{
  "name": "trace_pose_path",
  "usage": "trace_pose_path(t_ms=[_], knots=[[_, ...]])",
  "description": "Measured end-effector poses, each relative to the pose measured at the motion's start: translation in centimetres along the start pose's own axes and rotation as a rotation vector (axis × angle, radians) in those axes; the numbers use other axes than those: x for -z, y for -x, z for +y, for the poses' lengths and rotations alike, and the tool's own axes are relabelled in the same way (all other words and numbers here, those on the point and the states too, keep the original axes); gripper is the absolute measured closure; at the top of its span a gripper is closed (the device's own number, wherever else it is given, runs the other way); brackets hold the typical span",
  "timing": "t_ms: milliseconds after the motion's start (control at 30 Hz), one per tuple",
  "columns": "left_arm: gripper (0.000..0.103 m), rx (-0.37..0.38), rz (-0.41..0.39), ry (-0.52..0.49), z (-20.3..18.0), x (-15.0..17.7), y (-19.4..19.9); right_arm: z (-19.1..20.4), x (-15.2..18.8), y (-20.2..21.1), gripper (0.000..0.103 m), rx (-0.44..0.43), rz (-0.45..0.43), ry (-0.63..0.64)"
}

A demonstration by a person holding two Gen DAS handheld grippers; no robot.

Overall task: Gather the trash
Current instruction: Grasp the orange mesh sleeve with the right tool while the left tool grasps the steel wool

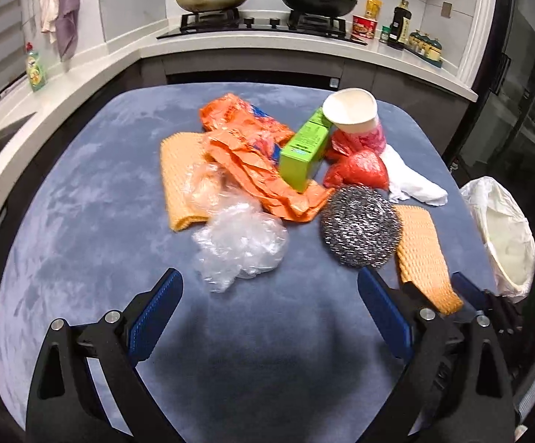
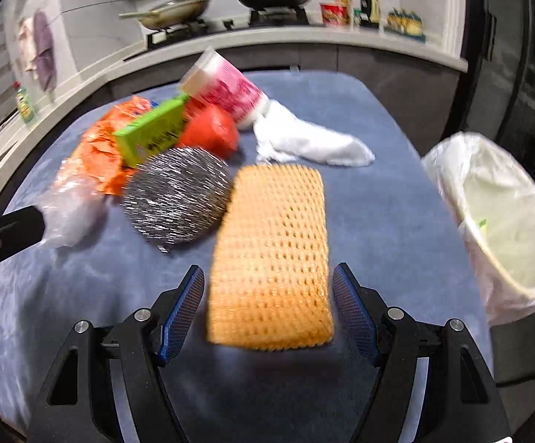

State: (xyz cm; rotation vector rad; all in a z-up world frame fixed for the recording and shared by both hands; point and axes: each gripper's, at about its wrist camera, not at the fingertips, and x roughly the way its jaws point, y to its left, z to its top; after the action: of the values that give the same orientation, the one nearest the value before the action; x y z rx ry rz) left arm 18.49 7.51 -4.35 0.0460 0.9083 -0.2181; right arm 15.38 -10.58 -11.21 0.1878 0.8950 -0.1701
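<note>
Orange net sleeve (image 2: 271, 258): smeared by motion blur, mesh soft at the edges.
Bin (image 2: 496, 221): far side cut off in the left wrist view.
Left gripper (image 2: 5, 236): only one dark finger pokes in, rest off-frame.
Counter bottles (image 2: 370, 3): labels unreadable.

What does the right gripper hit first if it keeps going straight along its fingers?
Most likely the orange foam net: it lies between the open fingers of the right gripper, no pad on it yet. The steel scourer sits off to the left, out of line. Depth is unclear.
</note>
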Motion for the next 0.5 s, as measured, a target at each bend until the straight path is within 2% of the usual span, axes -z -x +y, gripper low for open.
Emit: trace_pose_path(t_ms=[100, 133, 167, 333, 500], knots=[[0.011, 0.018, 0.013, -0.019, -0.9, 0.0, -0.8, -0.9, 0.2, -0.3, 0.061, -0.027, 0.011, -0.041], [0.011, 0.021, 0.018, -0.026, -1.3, 0.0, -1.1, -1.0, 0.2, -0.2, 0.075, -0.033, 0.015, -0.039], [0.011, 0.024, 0.024, -0.029, -1.7, 0.0, -1.4, -1.3, 0.2, -0.1, 0.081, -0.038, 0.021, -0.035], [0.011, 0.06, 0.059, -0.034, -3.4, -0.1, -2.7, -2.8, 0.4, 1.4, 0.083, -0.044, -0.007, -0.047], [0.008, 0.089, 0.058, -0.032, -5.4, -1.2, -4.4, -4.8, 0.2, 3.5, 0.083, -0.035, -0.045, -0.083]])
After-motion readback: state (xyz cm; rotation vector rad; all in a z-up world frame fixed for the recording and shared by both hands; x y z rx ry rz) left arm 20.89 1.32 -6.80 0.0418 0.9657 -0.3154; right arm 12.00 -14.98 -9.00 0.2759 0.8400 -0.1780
